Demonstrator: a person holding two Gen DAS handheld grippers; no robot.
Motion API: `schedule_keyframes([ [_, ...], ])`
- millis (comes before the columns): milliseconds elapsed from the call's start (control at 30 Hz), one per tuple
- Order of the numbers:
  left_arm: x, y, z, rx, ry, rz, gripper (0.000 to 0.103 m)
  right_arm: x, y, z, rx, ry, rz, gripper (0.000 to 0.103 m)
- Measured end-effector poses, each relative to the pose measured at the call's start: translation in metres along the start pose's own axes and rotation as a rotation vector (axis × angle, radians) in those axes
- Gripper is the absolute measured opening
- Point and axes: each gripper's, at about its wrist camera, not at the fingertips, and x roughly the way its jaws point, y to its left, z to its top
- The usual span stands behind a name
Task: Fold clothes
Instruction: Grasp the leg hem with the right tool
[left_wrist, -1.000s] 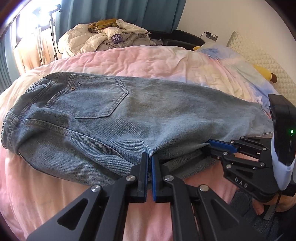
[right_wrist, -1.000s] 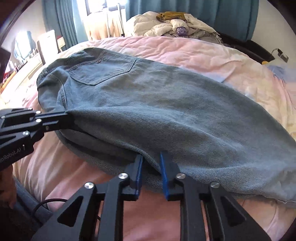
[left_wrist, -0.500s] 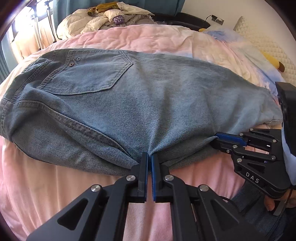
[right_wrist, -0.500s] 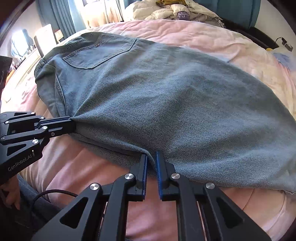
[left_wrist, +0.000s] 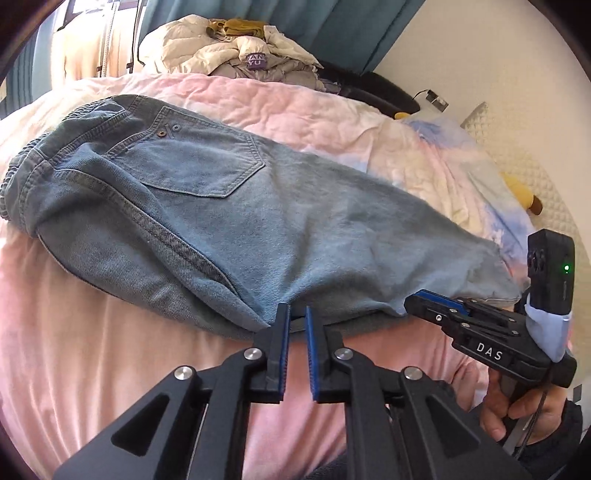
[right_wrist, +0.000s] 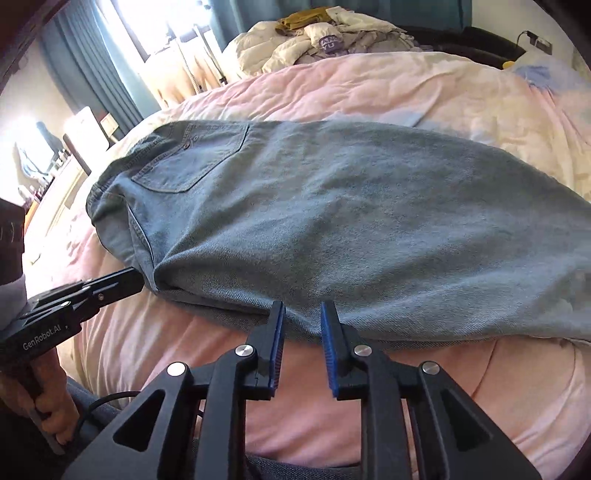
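two grippers sat at the near edge of folded jeans (left_wrist: 258, 206) lying on a pink bed (left_wrist: 92, 350). the left gripper (left_wrist: 297, 314) and right gripper (right_wrist: 302, 310) were both opening, fingers slightly spread, denim edge just between the tips, not pinched.

Both your wrist cams look down along their own fingers, steeply, close to the near edge of the jeans (left_wrist: 258, 221) on the bed (left_wrist: 92, 350). Left cam catches your right gripper (left_wrist: 421, 297) right of its fingers; right cam catches your left gripper (right_wrist: 135, 278) to the left. Shared: jeans, pocket, far clothes pile (right_wrist: 325, 40).
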Motion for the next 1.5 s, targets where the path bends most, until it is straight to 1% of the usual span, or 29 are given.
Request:
schedule_keyframes([
  [33, -0.004, -0.001, 0.0, -0.006, -0.012, -0.016, 0.012, -0.008, -0.003, 0.001, 0.016, -0.022, -0.002, 0.02],
  [67, -0.008, -0.003, -0.001, -0.005, -0.023, -0.024, 0.016, -0.016, -0.007, 0.002, 0.032, -0.044, -0.006, 0.021],
  [133, -0.012, -0.008, -0.002, 0.008, -0.044, -0.025, 0.02, -0.036, -0.018, 0.004, 0.087, -0.096, 0.011, 0.021],
  [167, -0.013, -0.011, -0.001, 0.015, -0.054, -0.025, 0.02, -0.046, -0.025, 0.005, 0.122, -0.123, 0.028, 0.021],
  [233, -0.017, -0.017, -0.001, 0.035, -0.074, -0.034, 0.02, -0.073, -0.044, 0.007, 0.197, -0.194, 0.029, 0.021],
  [333, -0.022, -0.023, 0.0, 0.053, -0.115, -0.036, 0.02, -0.117, -0.078, 0.007, 0.292, -0.311, -0.004, 0.021],
  [433, -0.028, -0.018, 0.003, 0.024, -0.14, -0.077, 0.02, -0.156, -0.127, -0.002, 0.413, -0.424, -0.034, 0.022],
  [500, -0.033, -0.016, 0.004, 0.018, -0.178, -0.058, 0.02, -0.178, -0.165, -0.015, 0.494, -0.494, -0.044, 0.027],
  [567, -0.032, -0.013, 0.006, 0.009, -0.206, -0.028, 0.021, -0.193, -0.208, -0.032, 0.578, -0.539, -0.094, 0.031],
  [600, -0.029, -0.012, 0.008, 0.003, -0.207, -0.016, 0.021, -0.2, -0.231, -0.042, 0.623, -0.553, -0.126, 0.032],
  [667, -0.018, -0.013, 0.014, -0.001, -0.179, 0.016, 0.021, -0.206, -0.274, -0.061, 0.713, -0.557, -0.15, 0.032],
  [733, -0.003, -0.019, 0.022, 0.016, -0.134, 0.048, 0.021, -0.211, -0.317, -0.08, 0.802, -0.557, -0.169, 0.032],
  [767, 0.003, -0.023, 0.026, 0.028, -0.117, 0.054, 0.021, -0.211, -0.335, -0.088, 0.846, -0.554, -0.178, 0.032],
  [833, 0.014, -0.031, 0.033, 0.053, -0.103, 0.04, 0.021, -0.207, -0.366, -0.104, 0.927, -0.56, -0.168, 0.034],
  [867, 0.021, -0.035, 0.036, 0.064, -0.094, 0.04, 0.021, -0.203, -0.379, -0.112, 0.965, -0.569, -0.143, 0.04],
  [900, 0.028, -0.038, 0.038, 0.078, -0.08, 0.051, 0.021, -0.199, -0.391, -0.119, 1.002, -0.576, -0.109, 0.049],
  [933, 0.037, -0.04, 0.039, 0.092, -0.066, 0.066, 0.021, -0.192, -0.401, -0.121, 1.025, -0.565, -0.09, 0.053],
  [967, 0.046, -0.042, 0.039, 0.107, -0.051, 0.081, 0.021, -0.184, -0.409, -0.123, 1.044, -0.548, -0.075, 0.059],
  [1067, 0.07, -0.04, 0.035, 0.127, 0.006, 0.111, 0.021, -0.16, -0.432, -0.128, 1.108, -0.499, -0.045, 0.059],
  [1167, 0.088, -0.033, 0.027, 0.124, 0.06, 0.125, 0.021, -0.141, -0.447, -0.129, 1.148, -0.483, -0.031, 0.059],
  [1267, 0.094, -0.034, 0.021, 0.162, 0.056, 0.147, 0.021, -0.126, -0.455, -0.125, 1.142, -0.474, -0.034, 0.059],
  [1333, 0.097, -0.035, 0.019, 0.168, 0.06, 0.159, 0.021, -0.119, -0.46, -0.12, 1.127, -0.478, -0.042, 0.059],
  [1500, 0.098, -0.032, 0.017, 0.159, 0.058, 0.151, 0.021, -0.111, -0.467, -0.11, 1.09, -0.524, -0.047, 0.059],
])
